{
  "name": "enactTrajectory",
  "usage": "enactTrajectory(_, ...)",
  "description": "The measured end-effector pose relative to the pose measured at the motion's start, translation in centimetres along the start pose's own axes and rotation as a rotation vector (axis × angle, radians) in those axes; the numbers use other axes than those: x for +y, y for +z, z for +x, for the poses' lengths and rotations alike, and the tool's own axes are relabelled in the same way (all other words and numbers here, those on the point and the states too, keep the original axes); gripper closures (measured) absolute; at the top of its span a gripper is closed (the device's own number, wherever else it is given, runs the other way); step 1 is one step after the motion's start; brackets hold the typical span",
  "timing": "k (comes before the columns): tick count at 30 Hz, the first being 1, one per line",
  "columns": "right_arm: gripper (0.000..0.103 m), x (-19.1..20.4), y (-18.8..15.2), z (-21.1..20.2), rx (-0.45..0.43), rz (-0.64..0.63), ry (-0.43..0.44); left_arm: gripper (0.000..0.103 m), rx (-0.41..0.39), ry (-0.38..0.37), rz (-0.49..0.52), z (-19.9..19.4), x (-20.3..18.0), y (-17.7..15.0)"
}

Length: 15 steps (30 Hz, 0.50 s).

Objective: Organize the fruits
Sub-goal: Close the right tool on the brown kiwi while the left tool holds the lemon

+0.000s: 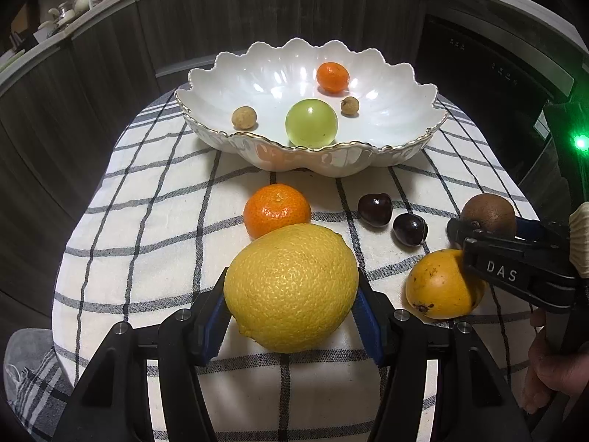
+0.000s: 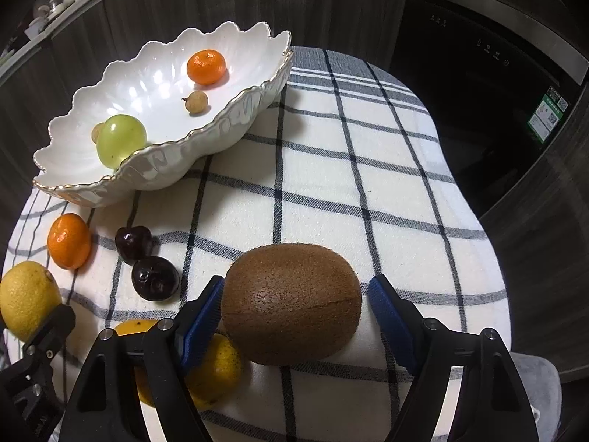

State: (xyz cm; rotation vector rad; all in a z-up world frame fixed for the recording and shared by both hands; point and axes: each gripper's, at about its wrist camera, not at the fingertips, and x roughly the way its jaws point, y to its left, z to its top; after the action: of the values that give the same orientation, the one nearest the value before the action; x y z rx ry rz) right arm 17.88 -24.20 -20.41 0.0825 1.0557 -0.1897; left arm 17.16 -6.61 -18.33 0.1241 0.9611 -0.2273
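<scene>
My left gripper [image 1: 291,311] is shut on a big yellow lemon [image 1: 291,287], both blue pads touching its sides; the lemon also shows in the right wrist view [image 2: 25,300]. My right gripper [image 2: 294,313] is open around a brown kiwi [image 2: 292,302]: the left pad touches it, the right pad stands apart. The kiwi rests on the checked cloth. A white scalloped bowl [image 1: 397,110] holds a mandarin [image 1: 332,77], a green grape [image 1: 311,122] and two longans [image 1: 243,117]. On the cloth lie a mandarin [image 1: 277,209], two dark cherries [image 1: 374,209] and a yellow-orange loquat [image 1: 438,289].
The small table is covered by a white cloth with dark checks [image 2: 386,191]. Dark cabinet fronts and a black appliance [image 2: 478,84] stand behind it. The right gripper's body [image 1: 515,269] lies over the loquat in the left wrist view. The person's hand [image 1: 552,372] is at the right.
</scene>
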Motion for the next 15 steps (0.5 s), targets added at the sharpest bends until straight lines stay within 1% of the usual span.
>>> enactTrajectory(1, 0.036, 0.0, 0.0, 0.0, -0.002, 0.004, 0.006, 0.044, -0.002, 0.000, 0.000, 0.0, 0.0, 0.0)
enactTrajectory(2, 0.037, -0.1, -0.1, -0.2, -0.006, 0.010, 0.014, 0.044, -0.004, 0.001, 0.001, -0.1, 0.0, 0.0)
enactTrajectory(7, 0.038, -0.2, -0.2, -0.5, -0.015, 0.018, 0.018, 0.044, -0.016, 0.005, 0.002, -0.5, 0.0, 0.0)
enactTrajectory(15, 0.038, 0.1, -0.1, -2.4, -0.055, 0.007, 0.024, 0.044, -0.047, 0.008, -0.006, -1.8, 0.3, 0.3)
